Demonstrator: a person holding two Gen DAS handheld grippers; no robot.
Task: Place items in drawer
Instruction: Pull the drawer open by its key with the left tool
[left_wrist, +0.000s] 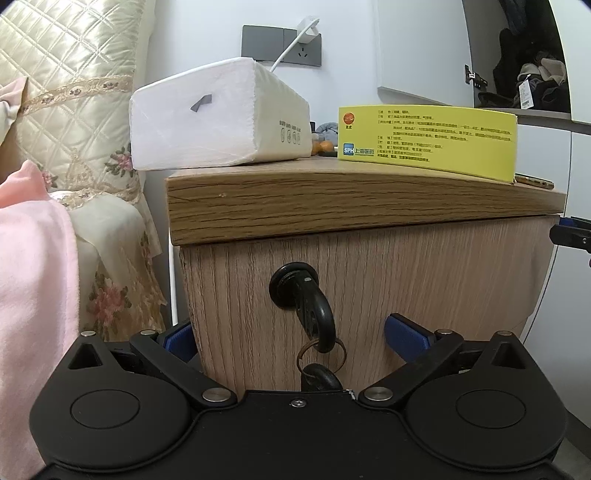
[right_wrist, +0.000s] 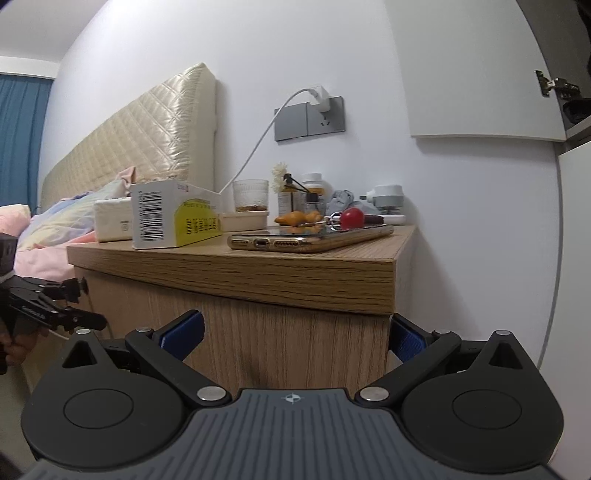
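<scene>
The left gripper (left_wrist: 291, 332), jaws spread, is facing the keys (left_wrist: 314, 317) hanging from the drawer (left_wrist: 406, 266) lock. The right gripper (right_wrist: 295, 336), also spread, is hovering below the phone (right_wrist: 310, 238).

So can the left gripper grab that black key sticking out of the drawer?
Probably yes. The left hand-held gripper is open, with a blue finger on either side of the black key in the drawer front. Nothing sits between them; only the key ring dangles below.

Left gripper (left_wrist: 291, 332), right gripper (right_wrist: 295, 338) — jaws apart
</scene>
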